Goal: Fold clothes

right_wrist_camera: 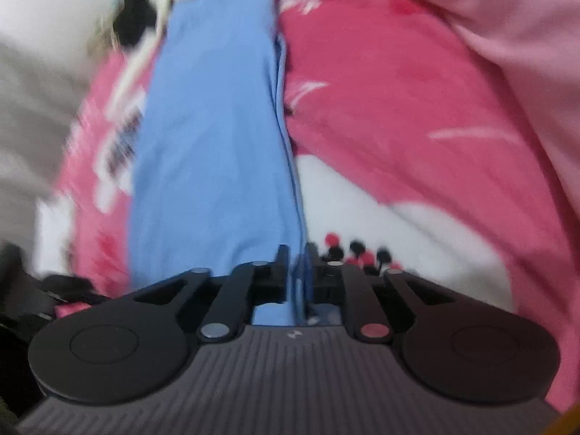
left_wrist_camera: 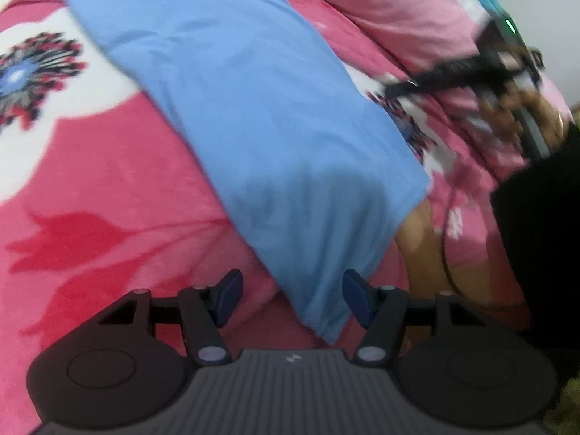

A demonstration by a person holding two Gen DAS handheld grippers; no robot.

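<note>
left wrist view: the left hand-held gripper (left_wrist_camera: 293, 299) hangs with jaws well apart, the near corner of the blue garment (left_wrist_camera: 253, 116) between them, pads not touching it.
garment: lies as a long band across the pink flowered blanket (left_wrist_camera: 108, 188).
right wrist view: the right hand-held gripper (right_wrist_camera: 297, 272) has jaws narrowly apart with a blue fold (right_wrist_camera: 217, 145) between; whether the pads press it, cannot tell, blurred.

Left black two-finger gripper (left_wrist_camera: 291, 299): jaws well apart, pads clear of contact. Right black two-finger gripper (right_wrist_camera: 298, 264): jaws narrowly parted, hand-held, blurred.
</note>
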